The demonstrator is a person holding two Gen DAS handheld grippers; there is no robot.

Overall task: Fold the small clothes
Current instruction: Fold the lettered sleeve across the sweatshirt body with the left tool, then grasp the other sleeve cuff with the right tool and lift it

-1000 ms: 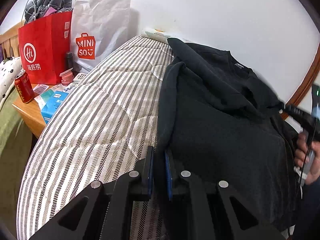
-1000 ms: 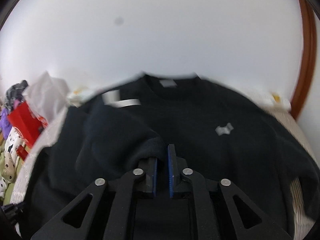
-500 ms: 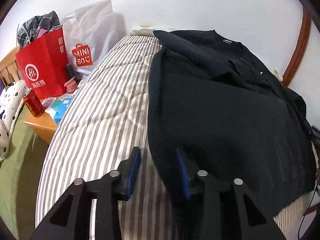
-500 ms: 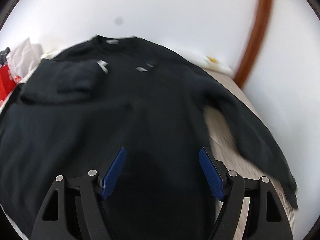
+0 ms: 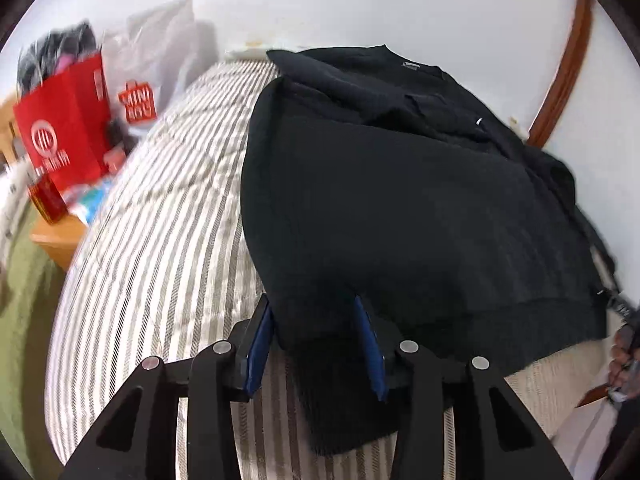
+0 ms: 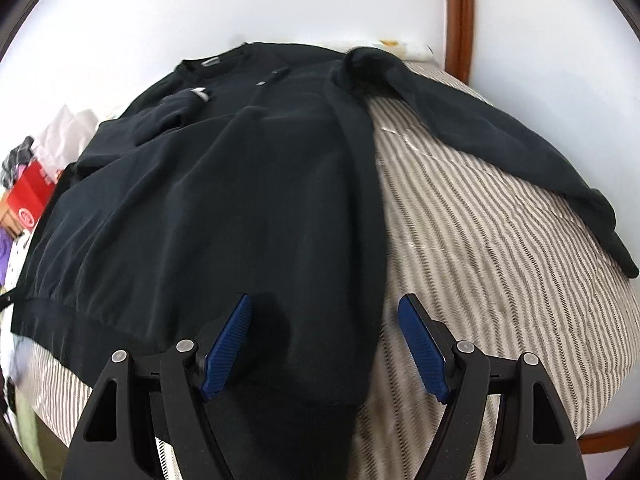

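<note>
A black sweater [image 5: 400, 200] lies face up on the striped bed cover [image 5: 160, 220], neck toward the wall. Its left sleeve [image 6: 168, 116] is folded across the chest. The other sleeve [image 6: 500, 140] stretches out over the striped cover [image 6: 500, 272]. My left gripper [image 5: 311, 304] stands part open over the sweater's lower left corner; the hem lies between the blue pads and I see no squeeze. My right gripper [image 6: 324, 300] is wide apart over the sweater's [image 6: 224, 200] lower right side edge. Its jaws are closing, with cloth beneath and between them, untouched by the pads.
A red paper bag [image 5: 64, 136] and a white MINISO bag [image 5: 156, 68] stand at the bed's left by a wooden nightstand [image 5: 56, 240] with a red can [image 5: 46, 200]. A white wall backs the bed; a brown wooden frame [image 6: 460, 20] runs up on the right. A hand [image 5: 624, 352] shows at the right edge.
Both grippers went from shut to open. The left let go of the sweater's side and drew back to the hem corner. The right dropped the left sleeve on the chest and swung down to the lower right edge.
</note>
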